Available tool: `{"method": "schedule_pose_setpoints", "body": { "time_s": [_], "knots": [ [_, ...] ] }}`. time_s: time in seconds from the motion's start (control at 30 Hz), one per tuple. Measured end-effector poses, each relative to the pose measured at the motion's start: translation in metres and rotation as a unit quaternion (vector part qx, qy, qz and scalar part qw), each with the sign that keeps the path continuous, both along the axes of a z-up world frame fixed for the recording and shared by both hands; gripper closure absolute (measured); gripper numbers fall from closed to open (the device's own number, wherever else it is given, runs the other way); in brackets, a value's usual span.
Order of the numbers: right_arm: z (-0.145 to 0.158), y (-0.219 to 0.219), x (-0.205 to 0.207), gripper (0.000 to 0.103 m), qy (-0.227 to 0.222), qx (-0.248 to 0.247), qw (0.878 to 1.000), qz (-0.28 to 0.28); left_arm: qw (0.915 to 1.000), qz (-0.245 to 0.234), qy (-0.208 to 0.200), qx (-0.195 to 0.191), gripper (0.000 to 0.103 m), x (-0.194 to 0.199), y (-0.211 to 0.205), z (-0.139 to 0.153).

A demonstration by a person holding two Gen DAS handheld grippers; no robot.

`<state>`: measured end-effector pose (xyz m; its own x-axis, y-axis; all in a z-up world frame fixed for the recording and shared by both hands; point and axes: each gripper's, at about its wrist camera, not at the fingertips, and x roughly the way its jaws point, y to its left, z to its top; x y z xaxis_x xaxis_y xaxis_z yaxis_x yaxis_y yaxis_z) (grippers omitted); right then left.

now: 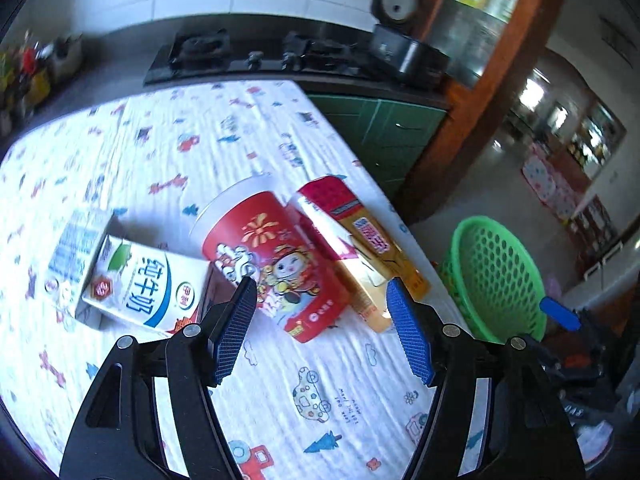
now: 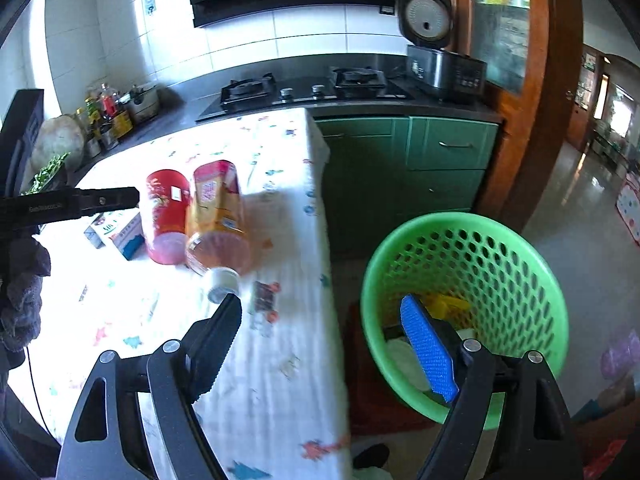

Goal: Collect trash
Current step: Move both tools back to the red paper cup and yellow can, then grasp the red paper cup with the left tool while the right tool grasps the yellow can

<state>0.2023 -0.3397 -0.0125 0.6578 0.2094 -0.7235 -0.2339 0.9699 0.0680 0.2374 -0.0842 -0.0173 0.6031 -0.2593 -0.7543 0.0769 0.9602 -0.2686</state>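
The left gripper (image 1: 320,292) is hovering above the table draped in a white cloth printed with small cartoon cars (image 1: 160,148), its blue-padded jaws standing apart with nothing between them. Just beyond its tips the trash is lying in a row: a white and blue milk carton (image 1: 140,284), a red paper cup with cartoon figures (image 1: 276,264) on its side, and a red and yellow drink carton (image 1: 360,240) touching the cup. The right gripper (image 2: 320,316) is hanging past the table edge, its jaws also spread wide and empty, the right finger over the green perforated plastic basket (image 2: 480,264) on the floor, which is already holding a yellow item and some white scraps.
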Motion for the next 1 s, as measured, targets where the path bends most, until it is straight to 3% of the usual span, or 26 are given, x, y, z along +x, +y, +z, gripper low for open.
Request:
{"method": "schedule_pose_setpoints", "body": {
  "time_s": [0.27, 0.47, 0.8, 1.0],
  "knots": [
    [0.001, 0.009, 0.002, 0.023, -0.002, -0.002, 1.000, 0.015, 0.9952, 0.069, 0.036, -0.060, 0.034, 0.025, 0.014, -0.024],
    [-0.003, 0.002, 0.005, 0.023, 0.002, 0.005, 1.000, 0.014, 0.9865, 0.125, 0.058, -0.088, 0.033, 0.043, 0.022, -0.038],
    [-0.014, -0.003, 0.014, 0.023, 0.014, 0.011, 1.000, 0.016, 0.9754, 0.180, 0.088, -0.092, 0.032, 0.062, 0.023, -0.055],
    [-0.016, -0.001, 0.021, 0.023, 0.017, 0.010, 0.999, 0.026, 0.9778, 0.176, 0.085, -0.076, 0.030, 0.070, 0.016, -0.059]
  ]
}}
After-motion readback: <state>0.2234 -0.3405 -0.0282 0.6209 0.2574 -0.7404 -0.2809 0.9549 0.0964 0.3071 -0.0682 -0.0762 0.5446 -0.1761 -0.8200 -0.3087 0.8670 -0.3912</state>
